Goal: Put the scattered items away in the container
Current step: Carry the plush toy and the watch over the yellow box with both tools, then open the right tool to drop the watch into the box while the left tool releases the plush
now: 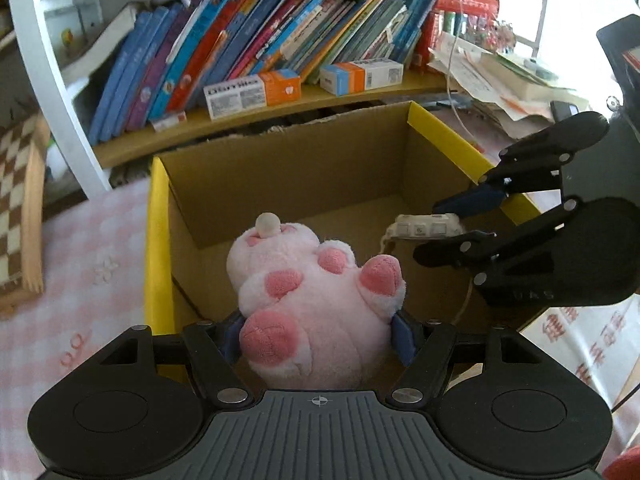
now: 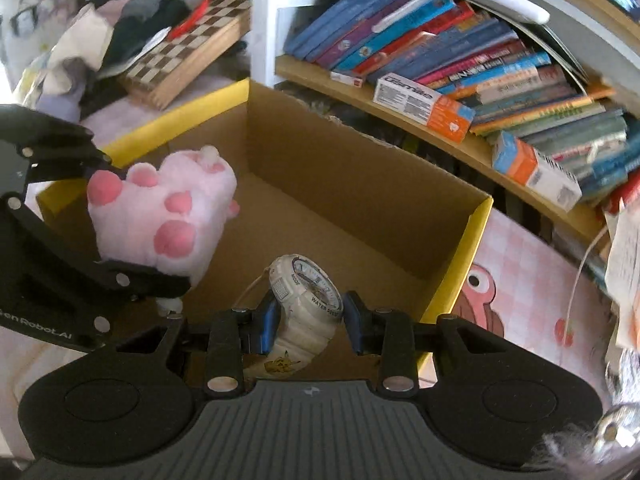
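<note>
A cluttered room is seen, with a pink checked cloth (image 1: 80, 248) spread over the surface and a shelf of leaning books (image 1: 248, 44) behind an open cardboard box (image 1: 288, 184) edged in yellow. At far left a chessboard (image 1: 16, 208) is propped against the shelf frame.

Over the near-left part of the box, a pink plush (image 1: 308, 292) is gripped by the left gripper (image 1: 316, 336), its blue pads pressed into the toy's sides with the jaws about half spread. The toy is held clear of the box floor, paws turned toward the camera.

To the right, a white watch (image 2: 304, 300) is clamped by the right gripper (image 2: 308, 320), jaws nearly closed on the strap just below the face. The watch is also held above the box interior, near the yellow right wall, and a thin pale cord (image 1: 466, 296) is seen trailing from it.

Nothing appears to have been set in the box yet. Both items are judged ready for release. Trouble could arise if the two grippers, held close together over the opening, were knocked against each other. The cord could be snagged on a finger or the box wall, dragging the watch back out. The plush, released too near the left rim, could bounce or roll onto the cloth.
</note>
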